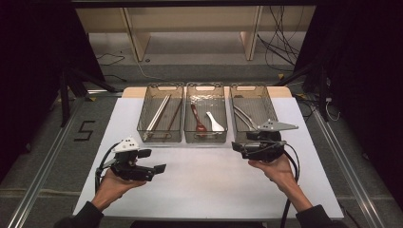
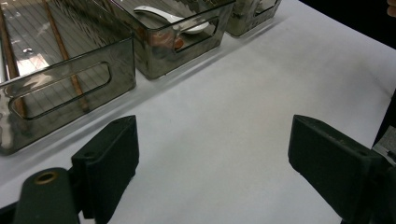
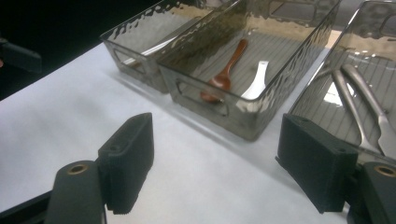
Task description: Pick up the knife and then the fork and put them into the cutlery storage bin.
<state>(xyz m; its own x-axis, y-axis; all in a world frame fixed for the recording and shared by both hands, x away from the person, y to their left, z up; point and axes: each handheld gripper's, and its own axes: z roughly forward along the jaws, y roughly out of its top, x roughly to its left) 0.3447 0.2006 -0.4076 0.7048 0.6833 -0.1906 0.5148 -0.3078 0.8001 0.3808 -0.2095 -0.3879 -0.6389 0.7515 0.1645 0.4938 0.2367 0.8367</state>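
Black claws wide apart, empty.

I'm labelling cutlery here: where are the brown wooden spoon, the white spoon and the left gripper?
brown wooden spoon (image 3: 223,80), right gripper view, on its bowl.
white spoon (image 3: 254,88), right gripper view, on its bowl.
left gripper (image 1: 156,161), high view, between its fingertips.

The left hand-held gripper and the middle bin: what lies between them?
In the high view, bare white table separates the left hand-held gripper from the middle bin.
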